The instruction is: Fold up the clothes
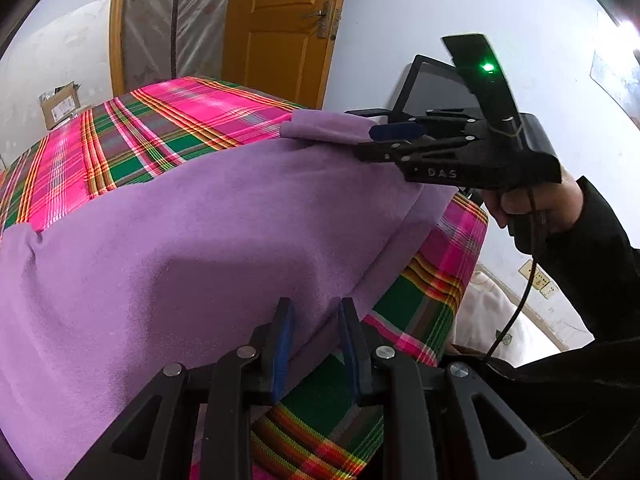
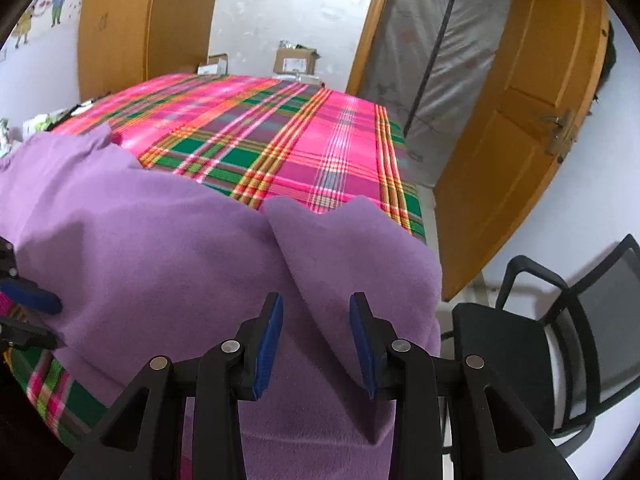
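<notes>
A purple garment [image 1: 180,248] lies spread over the near half of a table covered by a pink and green plaid cloth [image 1: 180,120]. My left gripper [image 1: 316,316] is open, and the garment's near edge runs between its blue pads. My right gripper [image 1: 370,140] reaches in from the right at a small folded flap of purple cloth. In the right wrist view the right gripper [image 2: 316,312] stands open just above the purple garment [image 2: 160,248], where one fold overlaps another. The left gripper [image 2: 58,322] shows at the left edge by the garment's side.
A person's hand [image 1: 536,204] in a dark sleeve holds the right gripper. A dark monitor [image 1: 432,88] stands behind it. A black office chair [image 2: 540,340] stands right of the table, near a wooden door [image 2: 520,140]. Cardboard boxes [image 2: 294,60] sit beyond the far edge.
</notes>
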`<state>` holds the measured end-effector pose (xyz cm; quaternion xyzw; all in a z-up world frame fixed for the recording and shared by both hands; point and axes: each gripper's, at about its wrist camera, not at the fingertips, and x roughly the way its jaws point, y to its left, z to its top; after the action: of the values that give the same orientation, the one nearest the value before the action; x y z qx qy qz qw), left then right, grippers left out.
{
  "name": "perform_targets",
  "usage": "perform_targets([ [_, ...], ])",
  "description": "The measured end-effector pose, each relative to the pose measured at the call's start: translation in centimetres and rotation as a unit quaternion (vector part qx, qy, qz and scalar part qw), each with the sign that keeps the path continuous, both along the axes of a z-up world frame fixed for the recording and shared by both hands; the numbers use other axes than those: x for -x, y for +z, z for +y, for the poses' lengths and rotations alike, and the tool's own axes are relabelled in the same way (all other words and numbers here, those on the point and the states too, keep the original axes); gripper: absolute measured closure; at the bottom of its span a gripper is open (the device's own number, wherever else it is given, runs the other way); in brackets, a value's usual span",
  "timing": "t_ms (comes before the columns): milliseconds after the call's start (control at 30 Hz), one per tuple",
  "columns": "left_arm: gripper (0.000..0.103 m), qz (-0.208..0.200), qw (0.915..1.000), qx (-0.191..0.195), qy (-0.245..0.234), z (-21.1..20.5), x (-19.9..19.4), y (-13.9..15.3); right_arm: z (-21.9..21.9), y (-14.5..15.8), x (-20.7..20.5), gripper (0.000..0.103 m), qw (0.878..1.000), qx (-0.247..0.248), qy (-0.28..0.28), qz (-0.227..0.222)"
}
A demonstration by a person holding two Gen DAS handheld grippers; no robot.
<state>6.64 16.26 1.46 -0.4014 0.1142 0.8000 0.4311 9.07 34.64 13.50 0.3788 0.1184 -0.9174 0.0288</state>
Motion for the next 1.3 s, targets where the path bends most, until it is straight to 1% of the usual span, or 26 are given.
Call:
perform_targets([
  [67,0.080,-0.002,1.0000,0.000,0.002,0.1,0.1,0.0,0.6,0.1,0.3,0.094,1.000,0.017,-0.009,-0.001],
  [167,0.080,-0.005,1.0000,-0.002,0.003,0.1,0.2,-0.1,2.3,0.8,0.2,0.095,0.998,0.059,-0.035,0.014],
  [300,0.080,-0.007,1.0000,0.000,0.005,0.2,0.3,0.0,6.0,2.0,-0.5,0.096,0.986,0.139,-0.086,0.040],
  [333,0.080,-0.008,0.9999,0.000,0.007,0.2,0.4,0.0,7.1,2.2,-0.8,0.096,0.980,0.162,-0.103,0.047],
  [400,0.080,-0.011,0.9999,-0.001,0.009,0.1,0.5,0.0,9.7,2.4,-1.6,0.096,0.964,0.217,-0.140,0.059],
  [467,0.082,-0.017,0.9998,-0.003,0.012,0.0,0.7,0.0,12.5,2.1,-2.6,0.096,0.942,0.280,-0.176,0.065],
  [533,0.084,-0.020,0.9997,-0.005,0.013,-0.1,0.8,0.0,14.5,1.5,-3.5,0.096,0.923,0.322,-0.201,0.063],
  [567,0.084,-0.021,0.9997,-0.006,0.013,-0.1,0.9,0.0,14.6,1.5,-3.7,0.095,0.924,0.319,-0.202,0.061],
  [633,0.084,-0.019,0.9997,-0.004,0.014,-0.1,0.8,0.0,14.2,1.7,-4.1,0.091,0.932,0.298,-0.197,0.059],
  [667,0.084,-0.019,0.9997,-0.004,0.015,-0.1,0.8,0.0,13.4,2.1,-4.2,0.084,0.940,0.281,-0.184,0.059],
  [700,0.084,-0.019,0.9997,-0.005,0.015,0.0,0.8,0.0,12.0,2.4,-4.1,0.078,0.952,0.254,-0.160,0.060],
  [733,0.084,-0.020,0.9997,-0.006,0.016,0.0,0.8,0.0,10.5,2.7,-4.0,0.068,0.964,0.224,-0.133,0.061],
  [800,0.084,-0.022,0.9995,-0.009,0.018,-0.1,0.9,0.0,7.4,3.2,-3.7,0.066,0.982,0.163,-0.078,0.064],
  [833,0.084,-0.024,0.9995,-0.011,0.019,-0.1,1.0,0.0,5.9,3.2,-3.2,0.066,0.987,0.137,-0.055,0.058],
  [867,0.084,-0.025,0.9994,-0.012,0.020,-0.2,1.0,0.0,4.5,2.9,-2.6,0.066,0.992,0.113,-0.033,0.050],
  [900,0.084,-0.026,0.9994,-0.012,0.020,-0.2,1.0,0.0,3.9,2.7,-2.1,0.066,0.994,0.100,-0.025,0.043],
  [1100,0.084,-0.025,0.9995,-0.011,0.019,-0.1,0.9,0.0,2.1,0.8,0.5,0.066,0.999,0.048,-0.005,0.002],
  [1133,0.084,-0.025,0.9994,-0.012,0.019,-0.2,0.9,0.0,1.7,0.4,0.9,0.067,0.999,0.039,-0.001,-0.005],
  [1167,0.084,-0.025,0.9994,-0.012,0.019,-0.2,0.9,-0.1,1.4,0.1,1.3,0.075,0.999,0.030,0.002,-0.012],
  [1200,0.084,-0.026,0.9994,-0.013,0.018,-0.2,0.9,-0.1,1.1,-0.2,1.7,0.084,1.000,0.021,0.006,-0.019],
  [1233,0.084,-0.026,0.9994,-0.014,0.018,-0.2,0.9,-0.1,0.8,-0.5,2.2,0.101,1.000,0.012,0.009,-0.026],
  [1267,0.084,-0.026,0.9994,-0.014,0.018,-0.2,1.0,-0.1,1.0,-0.4,2.1,0.100,1.000,0.018,0.004,-0.022],
  [1300,0.084,-0.026,0.9994,-0.014,0.018,-0.2,1.0,-0.1,1.9,0.2,1.8,0.100,0.999,0.039,-0.010,-0.010],
])
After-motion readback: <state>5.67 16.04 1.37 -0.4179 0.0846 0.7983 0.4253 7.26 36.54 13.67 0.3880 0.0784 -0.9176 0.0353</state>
